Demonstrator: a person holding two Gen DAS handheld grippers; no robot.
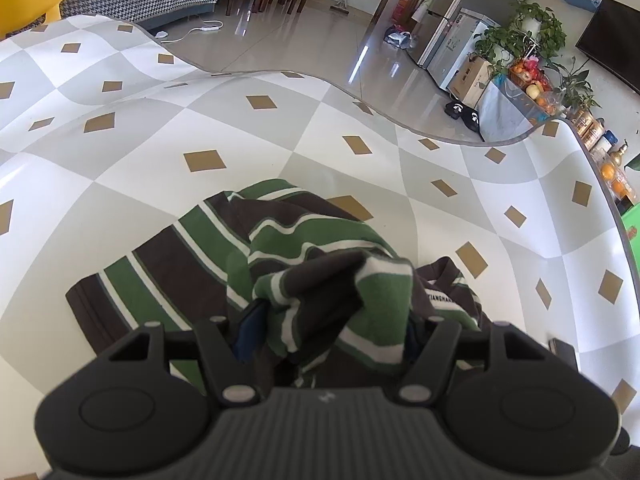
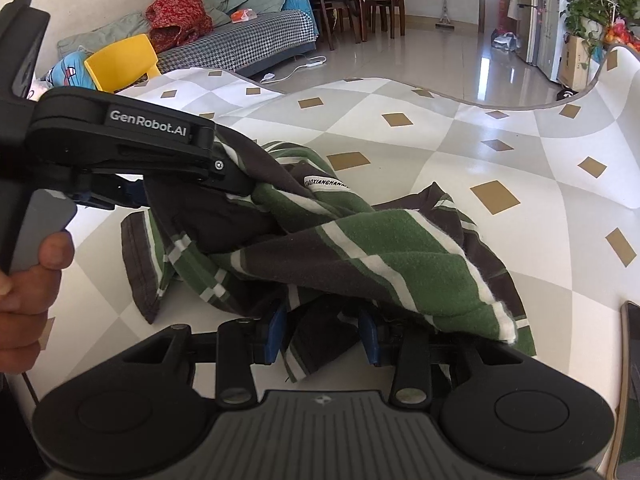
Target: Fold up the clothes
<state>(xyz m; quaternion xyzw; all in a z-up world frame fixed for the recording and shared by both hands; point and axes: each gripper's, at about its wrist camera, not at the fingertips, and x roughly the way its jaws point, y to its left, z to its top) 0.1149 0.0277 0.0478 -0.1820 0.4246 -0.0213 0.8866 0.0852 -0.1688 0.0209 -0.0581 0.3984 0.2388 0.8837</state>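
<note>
A striped shirt (image 1: 208, 256), green, dark brown and white, lies crumpled on the checkered table top (image 1: 280, 144). My left gripper (image 1: 332, 328) is shut on a bunched fold of the shirt and holds it just above the rest. In the right wrist view the left gripper (image 2: 240, 184) reaches in from the left, clamped on the shirt (image 2: 360, 248) near its collar label. My right gripper (image 2: 324, 336) is shut on another fold of the shirt at the near edge; cloth drapes over its blue fingers (image 2: 274, 332).
The table cover has grey and white squares with tan diamonds, and its far edge (image 1: 400, 120) curves. A dark phone-like object (image 2: 632, 344) lies at the right edge. A yellow chair (image 2: 120, 62) stands past the far left corner. Sofa, plants and fridge stand beyond.
</note>
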